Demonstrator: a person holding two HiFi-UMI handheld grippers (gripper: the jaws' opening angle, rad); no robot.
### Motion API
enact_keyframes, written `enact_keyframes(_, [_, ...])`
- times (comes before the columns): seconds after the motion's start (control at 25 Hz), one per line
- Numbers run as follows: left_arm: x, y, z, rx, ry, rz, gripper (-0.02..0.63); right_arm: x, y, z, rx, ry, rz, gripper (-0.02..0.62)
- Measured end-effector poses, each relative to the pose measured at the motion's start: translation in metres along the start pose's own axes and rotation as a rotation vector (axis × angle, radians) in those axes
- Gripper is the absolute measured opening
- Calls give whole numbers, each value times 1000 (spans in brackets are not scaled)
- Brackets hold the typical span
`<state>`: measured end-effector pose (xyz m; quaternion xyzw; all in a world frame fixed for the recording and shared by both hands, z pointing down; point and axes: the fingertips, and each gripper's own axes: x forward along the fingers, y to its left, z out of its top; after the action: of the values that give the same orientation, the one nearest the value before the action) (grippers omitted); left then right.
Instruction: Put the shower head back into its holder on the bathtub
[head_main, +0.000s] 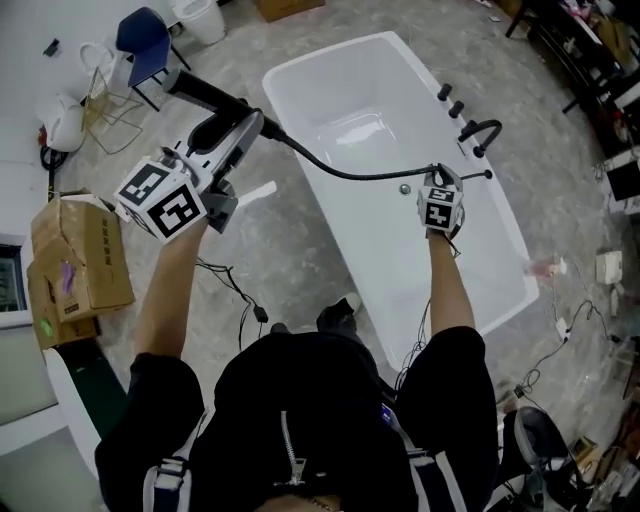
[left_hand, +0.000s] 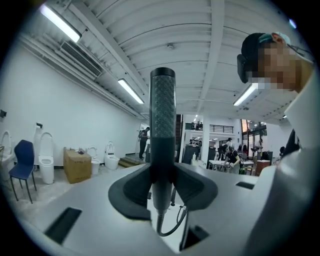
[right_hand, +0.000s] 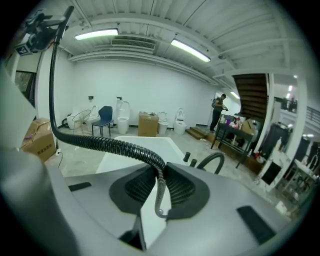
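Note:
My left gripper (head_main: 243, 128) is shut on the black shower head (head_main: 203, 95), held out over the floor to the left of the white bathtub (head_main: 495, 230). In the left gripper view the shower head's textured handle (left_hand: 163, 125) stands upright between the jaws of the left gripper (left_hand: 162, 187). Its black ribbed hose (head_main: 330, 168) sags across the tub to my right gripper (head_main: 438, 178), which is shut on it above the tub's far rim. In the right gripper view the hose (right_hand: 100, 143) passes down between the jaws of the right gripper (right_hand: 160, 187). A curved black spout (head_main: 480, 133) and knobs (head_main: 450, 101) stand on that rim.
A cardboard box (head_main: 80, 262) and a blue chair (head_main: 146, 42) stand on the floor at the left. Cables (head_main: 240, 298) trail near my feet. Several toilets (left_hand: 46, 162) and another box (left_hand: 77, 165) line the far wall. People stand in the background.

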<state>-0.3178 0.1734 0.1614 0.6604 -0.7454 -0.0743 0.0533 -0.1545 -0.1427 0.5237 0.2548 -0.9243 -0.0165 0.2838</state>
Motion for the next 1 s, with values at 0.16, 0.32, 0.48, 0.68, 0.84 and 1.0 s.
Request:
enact_keyframes(0.16, [35,-19,-16,-1,21,-68,152,-23,-39,22,-10,-56,-38,71])
enact_keyframes(0.32, [75,-41,-32,-6,46,-150,152,-46,-81,38,-17,-89,-92,71])
enact_keyframes(0.48, [117,-65,-48,-12,82,-221,152,-63,-127,49,-12,-114,-140,71])
enact_keyframes(0.68, [185,-93,-74,9,149,-329,152,-74,-183,60,-14,-122,-195,71])
enact_keyframes(0.84, [232,-96,-97,27,200,-409,152,-73,-200,70,-21,-118,-215,72])
enact_keyframes(1.0, [284,-107,-120,39,241,-509,152,-73,-225,72,1,-107,-260,72])
